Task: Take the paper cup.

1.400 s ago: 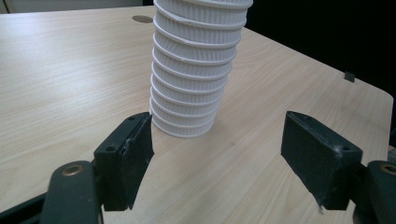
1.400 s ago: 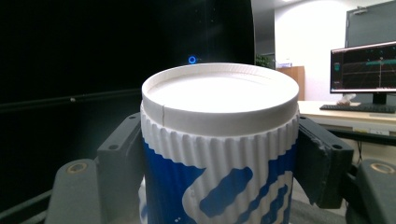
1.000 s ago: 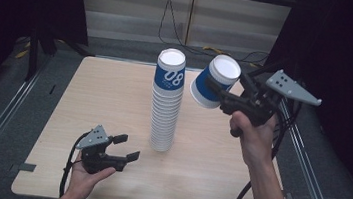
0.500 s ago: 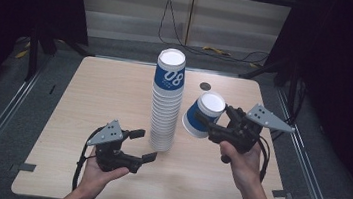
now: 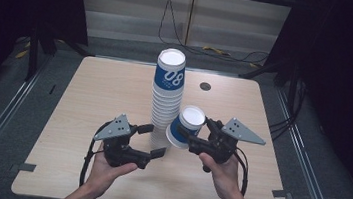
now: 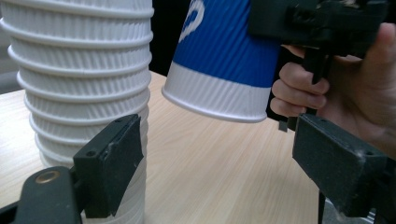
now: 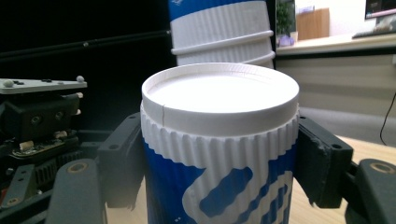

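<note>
The right gripper [image 5: 190, 142] clamps the blue cup [image 5: 185, 126], seemingly mid-carry down; the left gripper [image 5: 154, 141], jaws just parted and empty, flanks the stack [image 5: 166, 98]; next, probably setting the cup on the table [image 5: 89, 94]

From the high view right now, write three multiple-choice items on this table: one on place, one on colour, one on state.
1. Where is the single cup relative to the cup stack?
A. to its right
B. on top of it
C. behind it

2. The band on the stack's top cup is:
A. red
B. blue
C. green

3. The right gripper is:
A. open, empty
B. shut on the single cup
C. lying on the table

Answers: 1 A, it hangs tilted beside the stack's base; 2 B, blue with white print; 3 B, its fingers press both cup sides.
</note>
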`<move>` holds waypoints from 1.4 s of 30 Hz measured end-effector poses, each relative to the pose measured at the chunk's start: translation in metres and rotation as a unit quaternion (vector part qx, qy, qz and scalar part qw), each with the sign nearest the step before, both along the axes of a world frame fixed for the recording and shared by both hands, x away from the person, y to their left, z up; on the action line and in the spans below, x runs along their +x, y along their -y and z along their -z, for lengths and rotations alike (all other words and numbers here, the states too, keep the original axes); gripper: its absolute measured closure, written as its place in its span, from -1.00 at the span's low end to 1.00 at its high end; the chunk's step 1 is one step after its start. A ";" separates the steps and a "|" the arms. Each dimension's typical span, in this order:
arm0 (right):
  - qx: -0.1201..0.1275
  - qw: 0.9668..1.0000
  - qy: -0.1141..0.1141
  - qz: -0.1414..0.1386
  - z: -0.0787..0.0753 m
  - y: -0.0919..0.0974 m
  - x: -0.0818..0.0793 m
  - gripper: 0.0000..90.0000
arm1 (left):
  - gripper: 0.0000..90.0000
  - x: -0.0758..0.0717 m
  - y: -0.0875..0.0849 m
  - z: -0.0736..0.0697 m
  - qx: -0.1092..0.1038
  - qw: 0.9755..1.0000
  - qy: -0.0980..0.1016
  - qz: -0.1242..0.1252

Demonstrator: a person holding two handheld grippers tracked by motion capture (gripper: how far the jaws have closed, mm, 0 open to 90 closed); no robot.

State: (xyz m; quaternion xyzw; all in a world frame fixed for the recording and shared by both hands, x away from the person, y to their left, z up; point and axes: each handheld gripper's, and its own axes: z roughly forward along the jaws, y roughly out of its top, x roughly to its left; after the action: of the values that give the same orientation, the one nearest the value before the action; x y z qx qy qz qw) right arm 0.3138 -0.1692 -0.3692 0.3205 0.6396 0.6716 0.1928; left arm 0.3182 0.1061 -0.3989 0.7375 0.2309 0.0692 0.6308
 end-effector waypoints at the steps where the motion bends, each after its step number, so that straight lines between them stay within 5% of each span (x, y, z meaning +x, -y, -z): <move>1: 0.003 1.000 0.005 -0.002 0.000 -0.001 -0.001 -0.39 | -0.65 0.000 -0.001 0.001 0.002 1.000 0.002 -0.001; 4: 0.015 1.000 0.025 0.001 0.001 -0.003 -0.004 -0.39 | -0.65 0.000 -0.002 0.002 0.007 1.000 0.002 -0.005; 14: 0.056 0.998 0.029 -0.010 0.015 -0.007 -0.003 -0.39 | -0.65 0.003 0.002 0.009 0.022 1.000 0.001 -0.013; 42: 0.088 0.994 0.057 -0.038 0.034 -0.021 -0.006 -0.39 | -0.65 -0.001 0.009 0.022 0.055 0.998 0.006 -0.018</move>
State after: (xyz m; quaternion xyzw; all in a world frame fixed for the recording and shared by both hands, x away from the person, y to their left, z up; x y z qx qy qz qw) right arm 0.3077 -0.1481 -0.4032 0.2730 0.5774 0.7495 0.1743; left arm 0.3174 0.0967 -0.4204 0.7664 0.2362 0.0974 0.5894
